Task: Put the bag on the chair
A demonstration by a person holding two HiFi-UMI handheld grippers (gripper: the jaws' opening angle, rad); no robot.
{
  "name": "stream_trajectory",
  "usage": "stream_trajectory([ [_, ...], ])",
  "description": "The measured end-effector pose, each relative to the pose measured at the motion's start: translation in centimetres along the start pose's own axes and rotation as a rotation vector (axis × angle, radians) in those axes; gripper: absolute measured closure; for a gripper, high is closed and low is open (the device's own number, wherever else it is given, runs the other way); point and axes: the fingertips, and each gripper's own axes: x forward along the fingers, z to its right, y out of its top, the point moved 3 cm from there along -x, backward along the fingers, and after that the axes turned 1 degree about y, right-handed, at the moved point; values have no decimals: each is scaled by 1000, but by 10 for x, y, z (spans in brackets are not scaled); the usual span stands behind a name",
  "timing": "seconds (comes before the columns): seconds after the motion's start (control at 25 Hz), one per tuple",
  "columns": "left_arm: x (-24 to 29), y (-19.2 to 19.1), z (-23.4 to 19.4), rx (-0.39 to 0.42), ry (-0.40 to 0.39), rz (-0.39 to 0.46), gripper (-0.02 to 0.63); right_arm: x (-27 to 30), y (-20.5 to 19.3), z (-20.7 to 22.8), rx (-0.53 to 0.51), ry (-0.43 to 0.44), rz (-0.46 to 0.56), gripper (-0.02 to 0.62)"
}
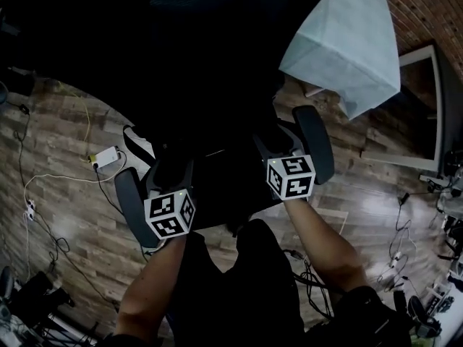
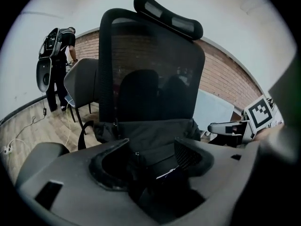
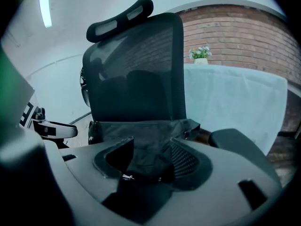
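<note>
- The bag (image 2: 155, 131) sits on the chair (image 2: 151, 55), slumped against the bottom of the backrest. So the task looks basically done to me.
- Left gripper (image 2: 150, 157): jaws spread wide and let go. Black fabric shows in the gap, but the pads aren't squeezing it as far as I can see.
- Right gripper (image 3: 150, 159): same deal, jaws wide apart and nothing pinched. The bag (image 3: 141, 131) is straight ahead.
- The key relation: from both sets of jaws the bag lies at 12 o'clock, just past the tips and low.
- Its long axis runs 9-to-3 across the seat, parallel to the backrest, so each gripper faces one half of it.
- In the head view the left gripper (image 1: 170, 186) sits at about 7 o'clock of the seat and the right gripper (image 1: 288, 161) at about 5, between the armrests (image 1: 316, 142).
- The right one looks a touch further in, so it's probably slightly nearer. The bag itself is too dark to pick out in that view.
- My guess for the next move is to back both straight out toward 6 o'clock. Watch that a loose strap doesn't catch a jaw.
</note>
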Motion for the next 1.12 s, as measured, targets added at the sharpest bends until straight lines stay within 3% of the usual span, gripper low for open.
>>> stream_trajectory([
  [0.2, -29, 46, 14, 14, -49, 86, 290, -43, 40, -17, -1, 20, 60, 403],
  [0.44, -75, 100, 35, 50, -158, 163, 342, -101, 82, -42, 2, 41, 134, 471],
  [0.72, -131, 151, 54, 72, -268, 237, 415, -164, 125, -75, -10, 59, 207, 514],
  [0.84, -153, 167, 57, 77, -282, 266, 477, -187, 140, -91, -20, 76, 231, 534],
  [1.12, -191, 197, 66, 80, -329, 312, 530, -230, 181, -121, -52, 97, 308, 558],
])
